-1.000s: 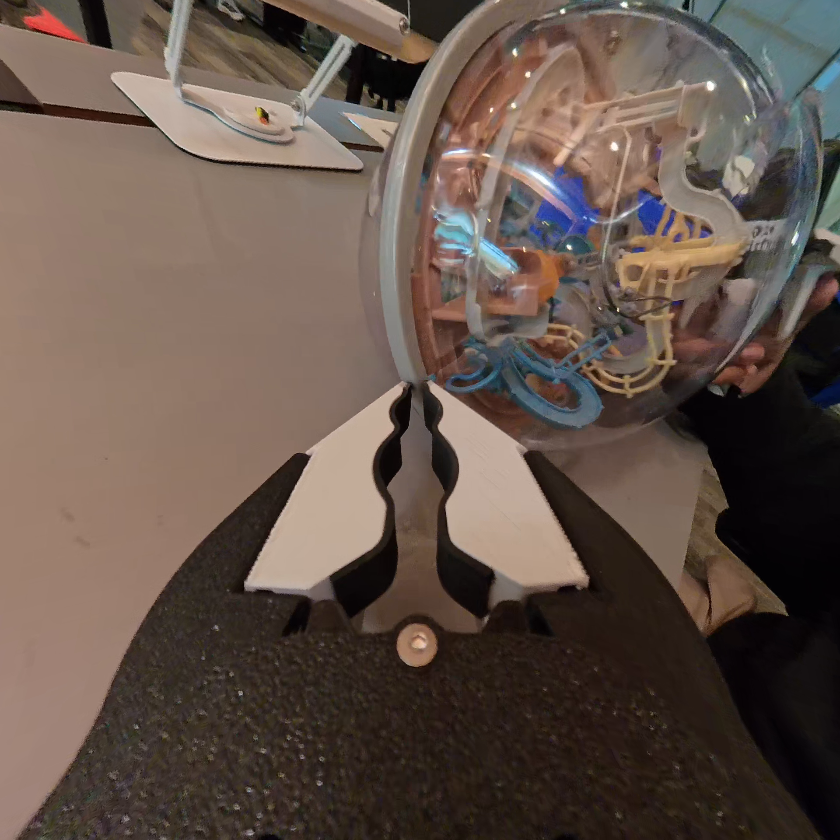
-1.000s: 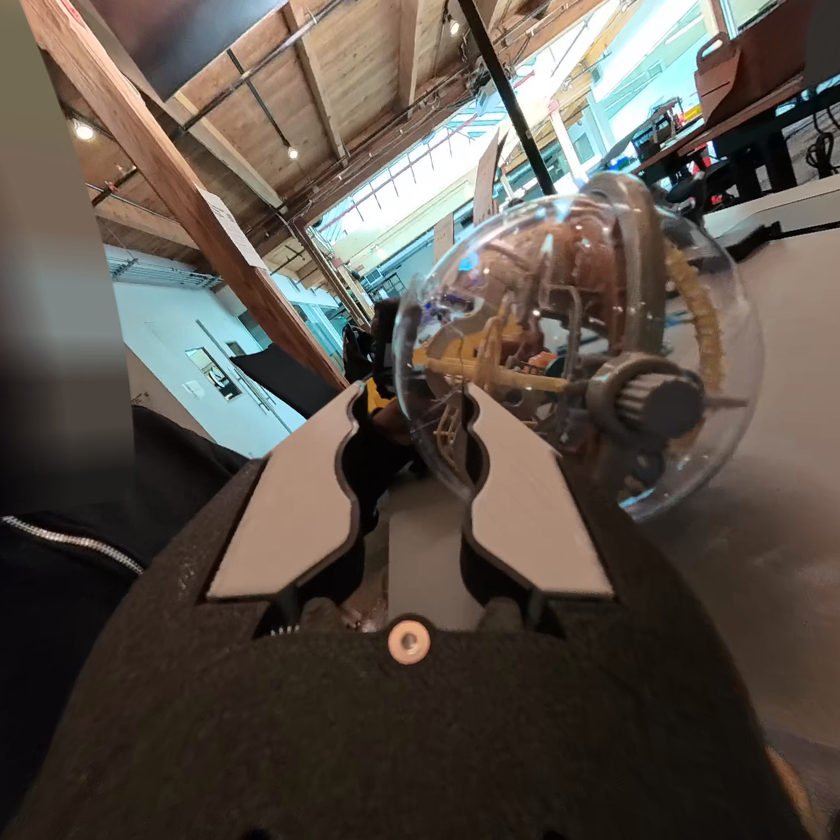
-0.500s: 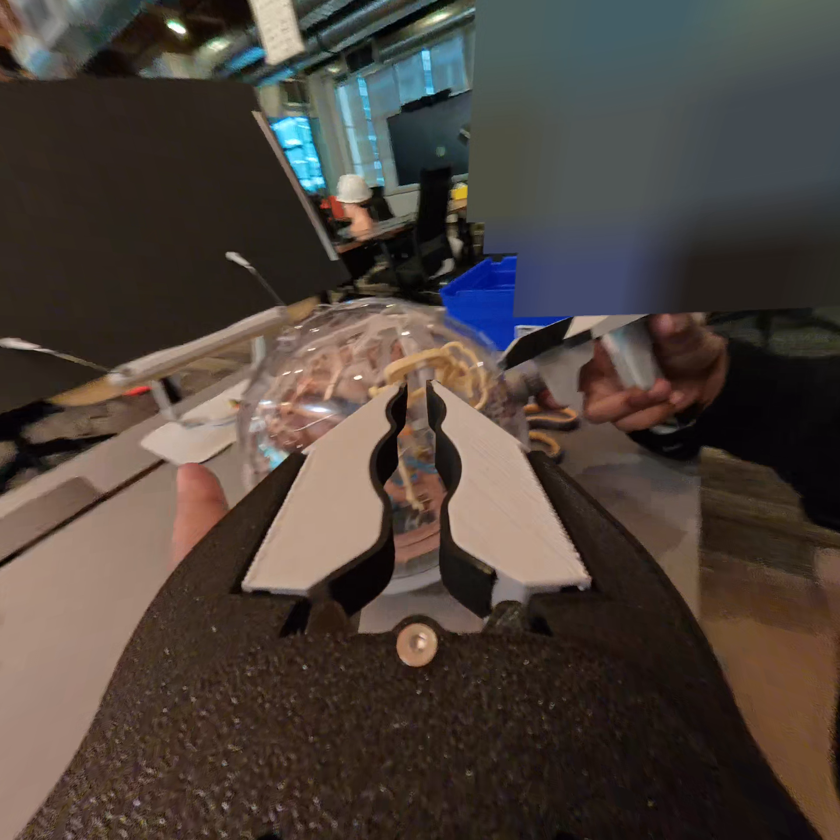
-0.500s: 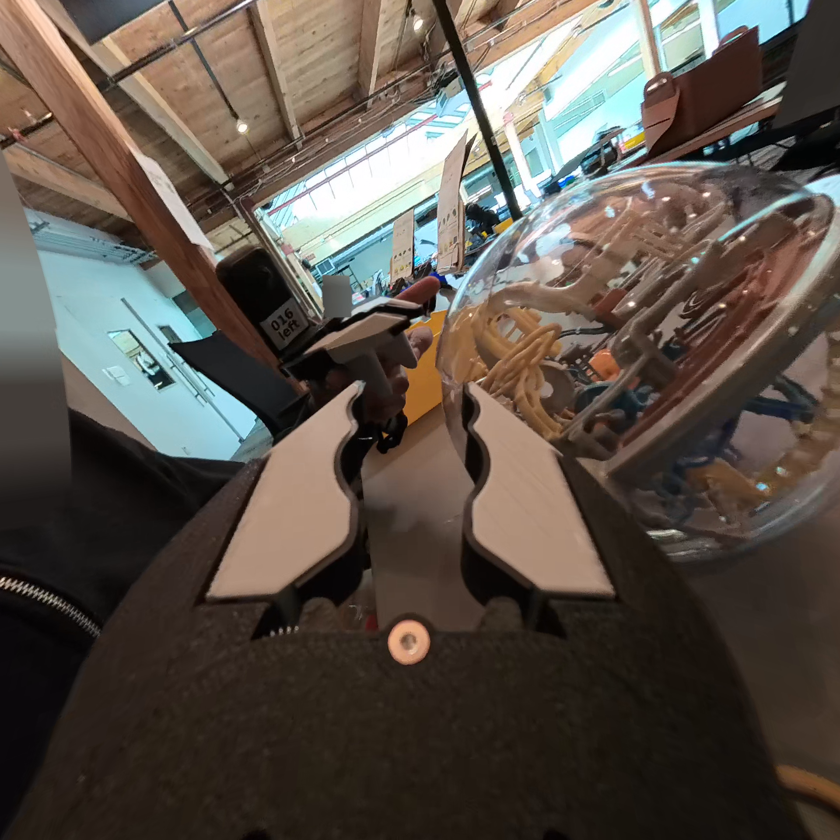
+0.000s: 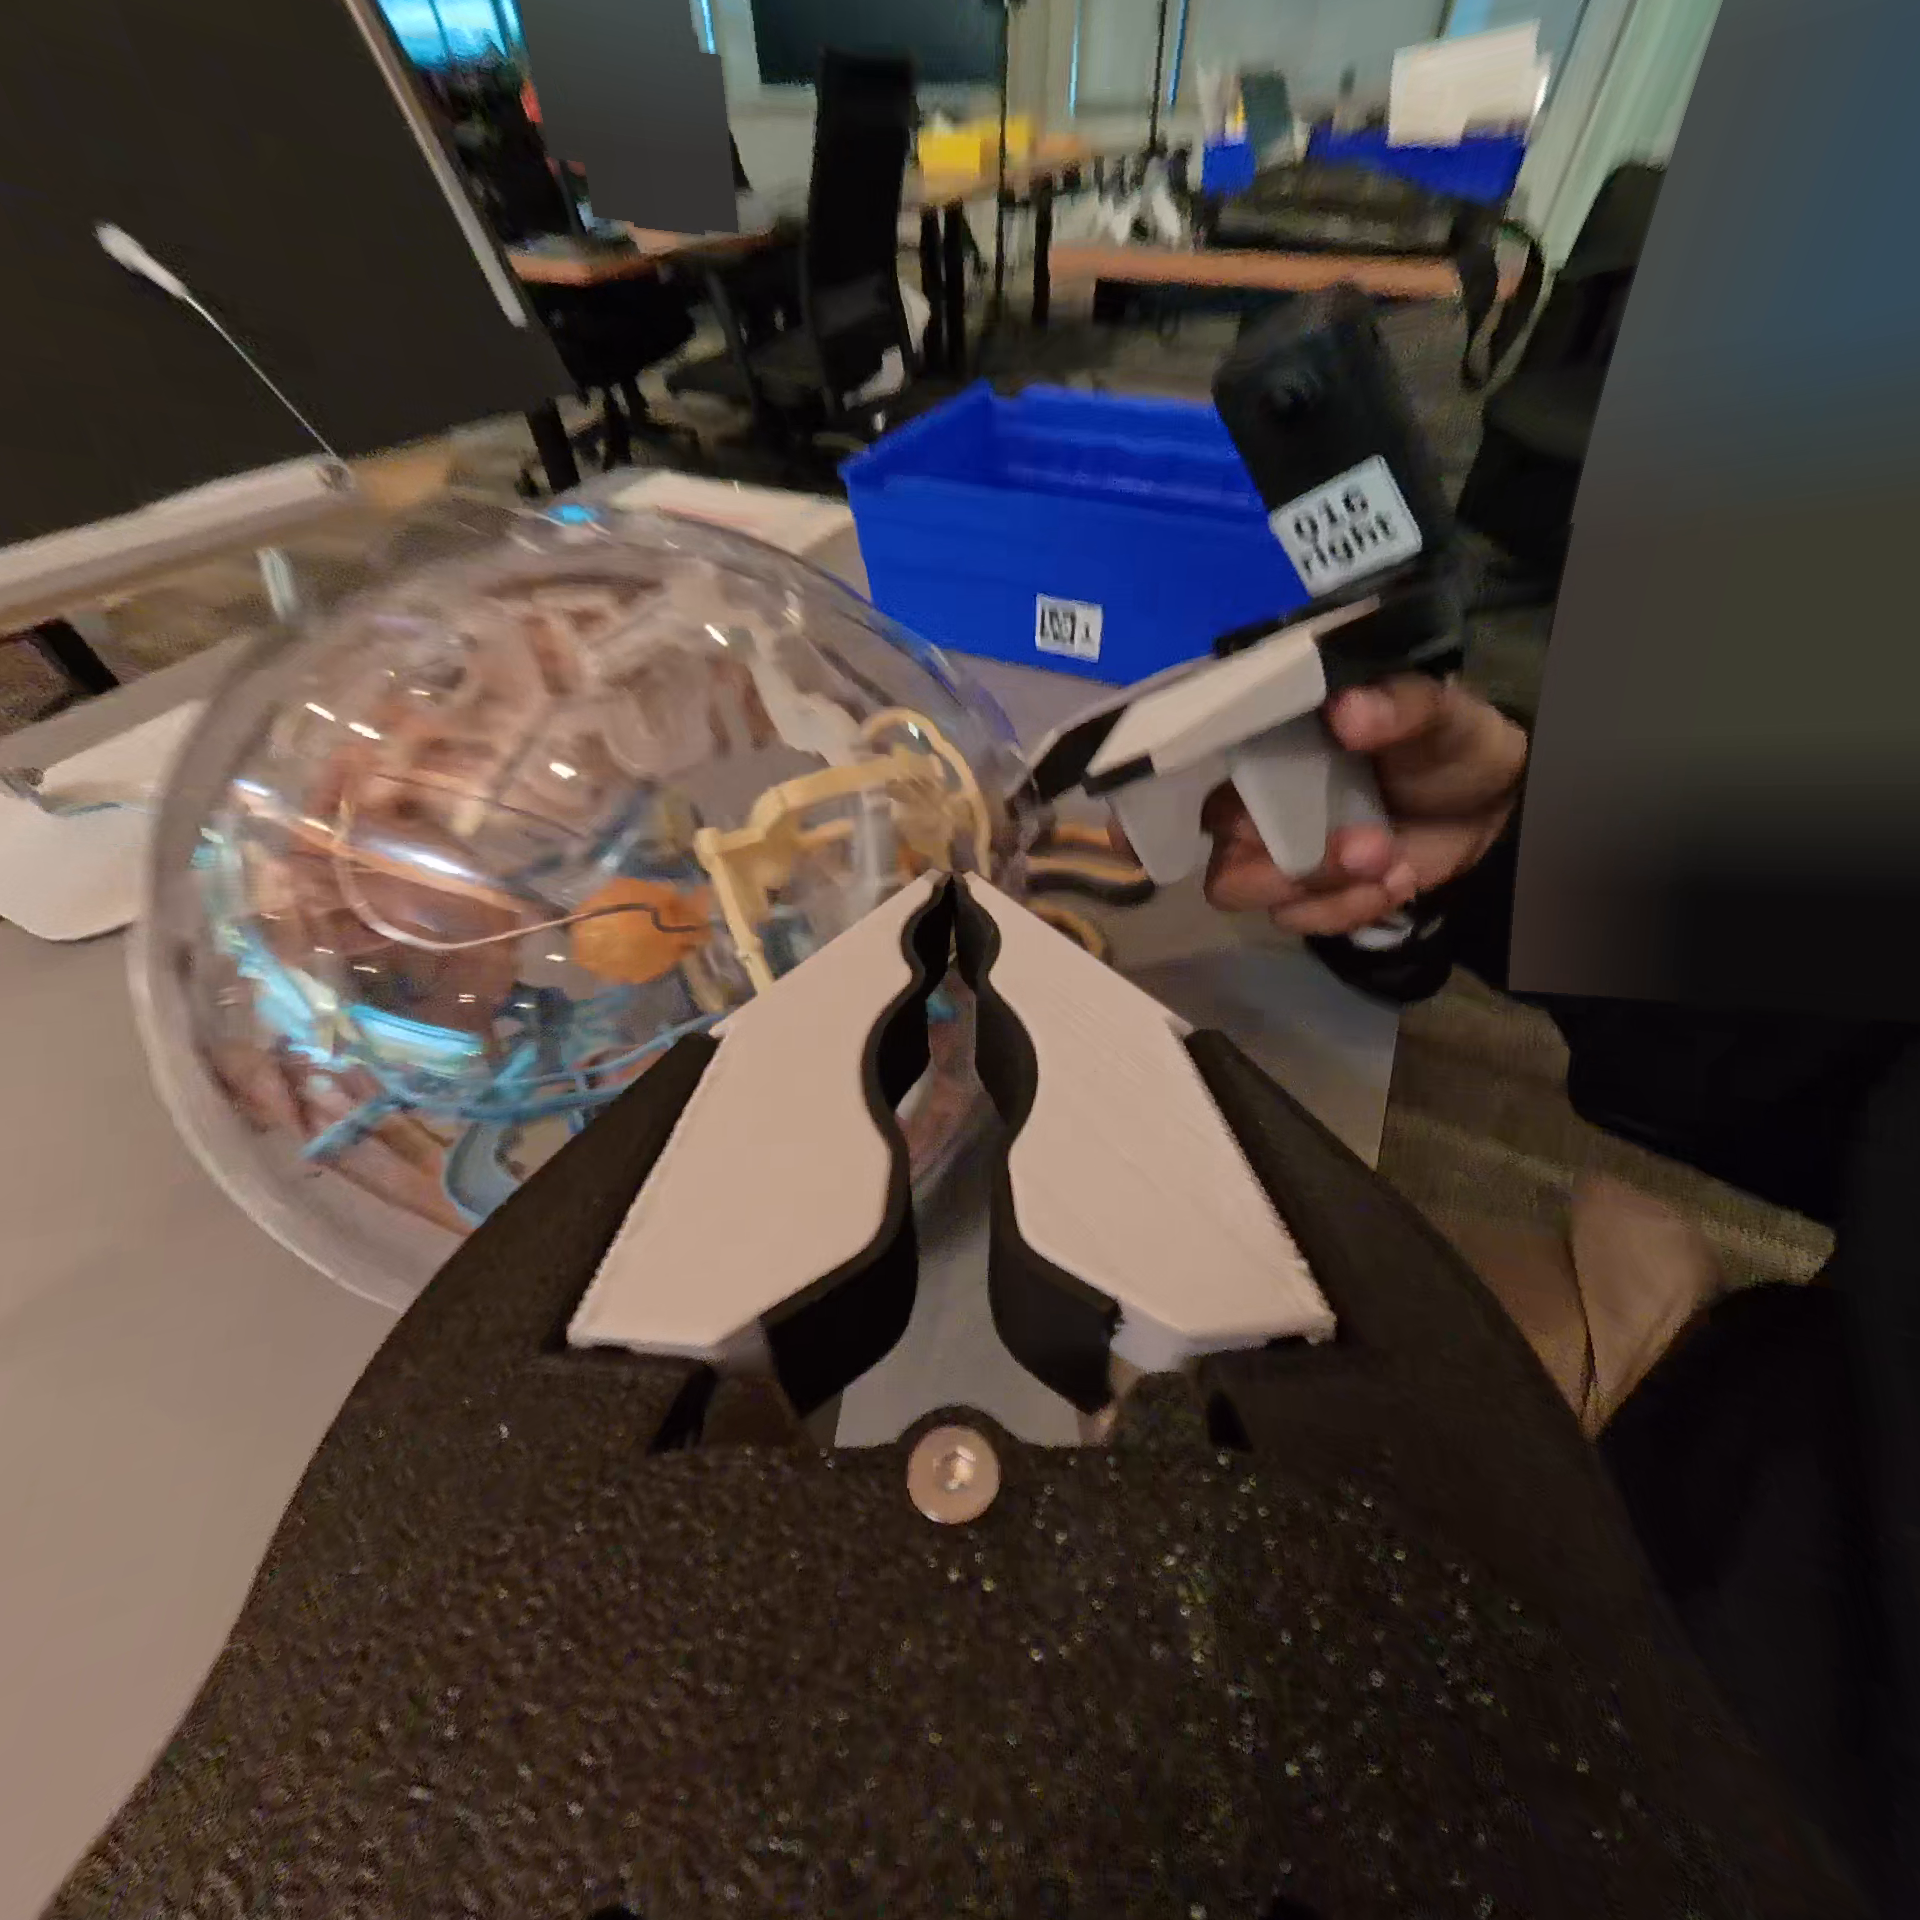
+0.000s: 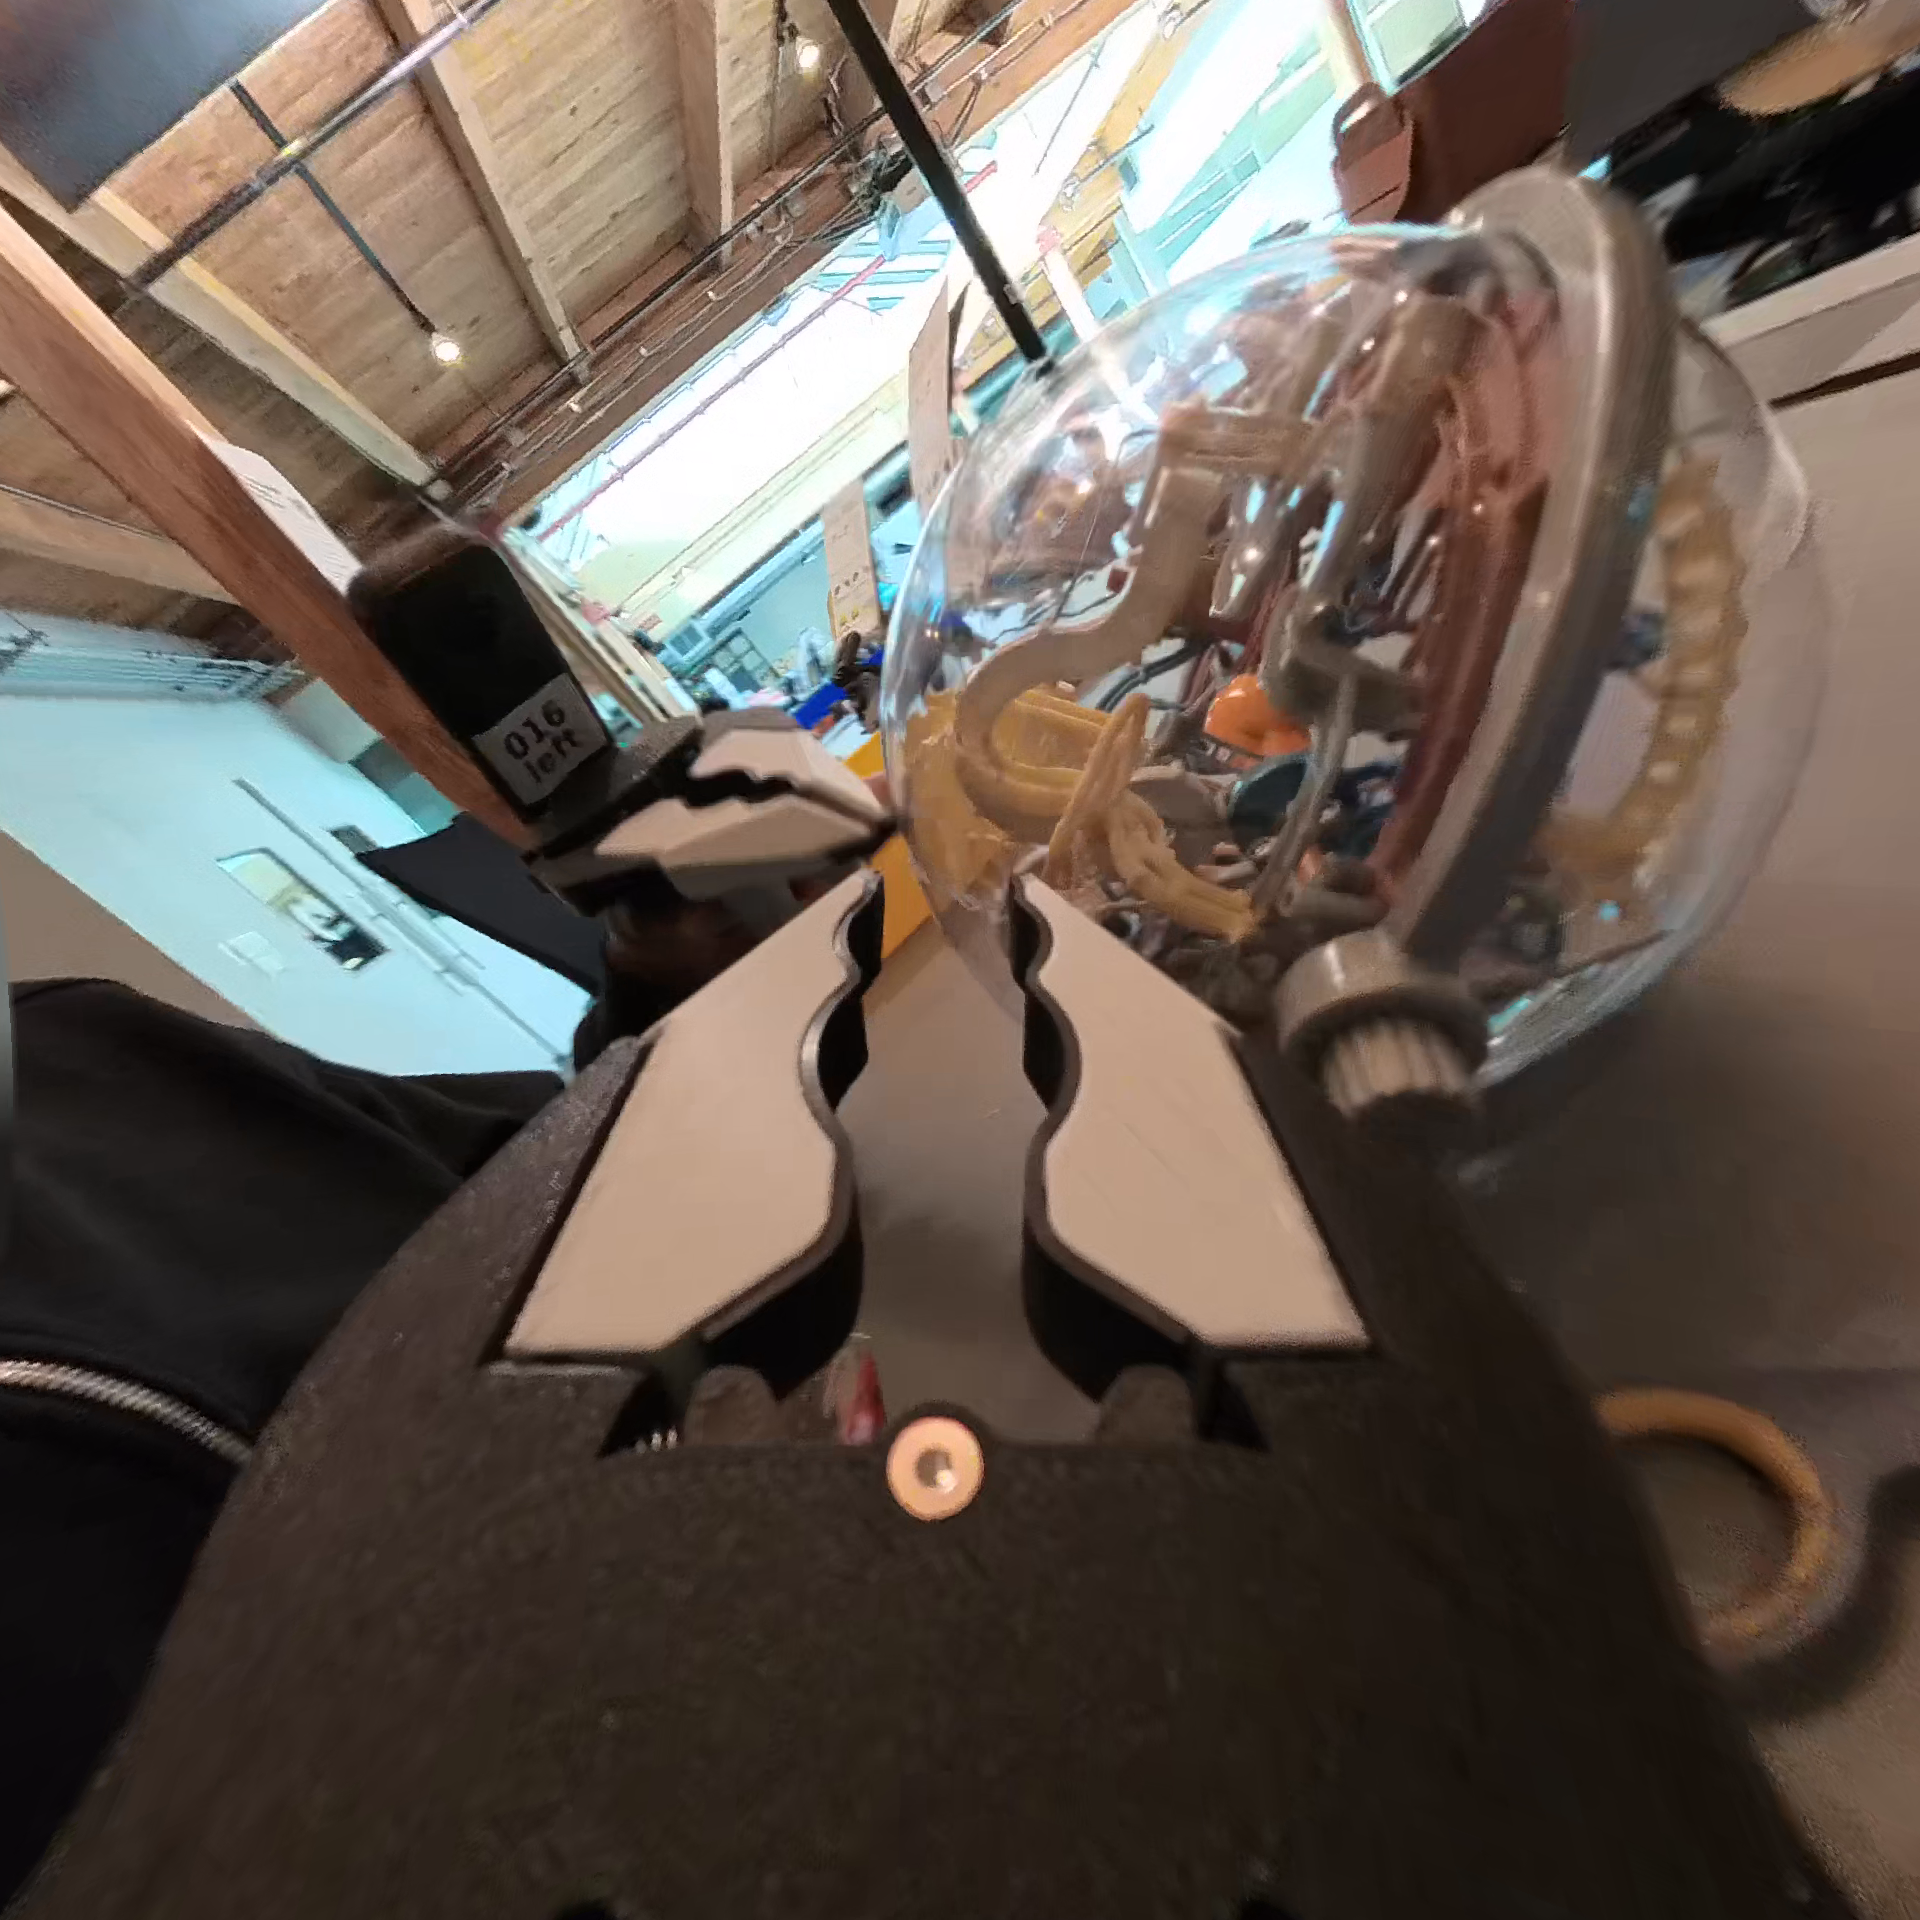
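A clear plastic maze ball (image 5: 468, 831) with tan, blue and brown tracks inside rests on the grey table (image 5: 156, 1351). My left gripper (image 5: 951, 883) is shut and empty, its tips against the ball's near right side. It also shows in the right wrist view (image 6: 878, 821), touching the ball's left side. My right gripper (image 6: 945, 899) is open, with the ball (image 6: 1351, 675) just ahead and to the right of its right finger. A hand holds it at the far right of the left wrist view (image 5: 1049, 769), its tips at the ball. A grey knob (image 6: 1382, 1060) on the ball's grey band faces my right gripper.
A blue bin (image 5: 1039, 540) stands beyond the ball. A tan ring (image 6: 1766, 1507) lies on the table by my right gripper. A white stand base (image 5: 62, 862) sits at the left. The table edge (image 5: 1392, 1091) runs close on the right, with floor beyond. My right fingertips sit around 5 cm from my left ones.
The ball has turned on the table; its grey band and knob now face the right gripper. The left gripper swung up and around the ball, staying shut. The right gripper stayed open.
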Available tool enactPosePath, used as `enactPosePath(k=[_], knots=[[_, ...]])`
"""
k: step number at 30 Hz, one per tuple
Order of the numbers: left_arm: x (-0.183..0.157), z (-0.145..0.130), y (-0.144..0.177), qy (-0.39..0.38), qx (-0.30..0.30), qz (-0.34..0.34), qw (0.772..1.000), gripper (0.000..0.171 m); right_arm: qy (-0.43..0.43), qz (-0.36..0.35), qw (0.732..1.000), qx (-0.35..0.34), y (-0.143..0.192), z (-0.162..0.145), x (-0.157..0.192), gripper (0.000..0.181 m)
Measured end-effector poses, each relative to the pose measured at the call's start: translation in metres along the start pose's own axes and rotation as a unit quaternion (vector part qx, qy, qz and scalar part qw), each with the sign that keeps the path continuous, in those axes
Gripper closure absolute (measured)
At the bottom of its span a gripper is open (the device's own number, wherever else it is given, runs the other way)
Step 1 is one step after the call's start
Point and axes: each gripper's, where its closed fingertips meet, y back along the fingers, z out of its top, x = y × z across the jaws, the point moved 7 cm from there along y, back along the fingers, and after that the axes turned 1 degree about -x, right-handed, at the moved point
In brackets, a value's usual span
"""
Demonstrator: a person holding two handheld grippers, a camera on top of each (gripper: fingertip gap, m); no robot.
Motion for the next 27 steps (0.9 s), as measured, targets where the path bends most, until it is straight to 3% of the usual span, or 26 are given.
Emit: enactPosePath(k=[4, 8, 12, 14, 17, 19, 22, 24, 27], knots=[[-0.018, -0.023, -0.02, -0.035, 0.064, -0.014, 0.997, 0.171, -0.027, 0.038, 0.999, -0.009, -0.006, -0.002, 0.003, 0.174], [-0.022, -0.025, -0.024, -0.023, 0.058, -0.03, 0.998, 0.171, 0.008, 0.013, 1.0, -0.004, -0.013, -0.005, 0.001, 0.181], [-0.03, -0.008, -0.003, -0.017, 0.017, -0.077, 0.997, 0.171, 0.034, -0.006, 0.999, -0.012, -0.013, -0.002, 0.003, 0.181], [-0.022, 0.004, 0.008, -0.044, -0.016, -0.014, 0.999, 0.171, 0.029, 0.003, 0.999, -0.016, -0.012, 0.0, 0.005, 0.181], [0.003, 0.01, 0.019, -0.108, -0.011, 0.146, 0.983, 0.171, 0.03, 0.008, 0.999, -0.01, -0.012, 0.0, 0.007, 0.181], [0.023, 0.01, 0.026, -0.074, -0.012, 0.196, 0.978, 0.17, 0.04, 0.005, 0.999, 0.0, -0.013, -0.002, 0.008, 0.181], [0.028, 0.006, 0.029, -0.031, -0.026, 0.145, 0.989, 0.149, 0.041, 0.003, 0.999, 0.001, -0.015, -0.001, 0.012, 0.181], [0.016, 0.0, 0.022, -0.063, 0.0, 0.111, 0.992, 0.147, 0.038, 0.002, 0.999, -0.004, -0.015, 0.001, 0.014, 0.181], [0.0, -0.004, 0.009, -0.146, 0.026, 0.139, 0.979, 0.146, 0.033, 0.005, 0.999, -0.009, -0.015, 0.003, 0.018, 0.181]])
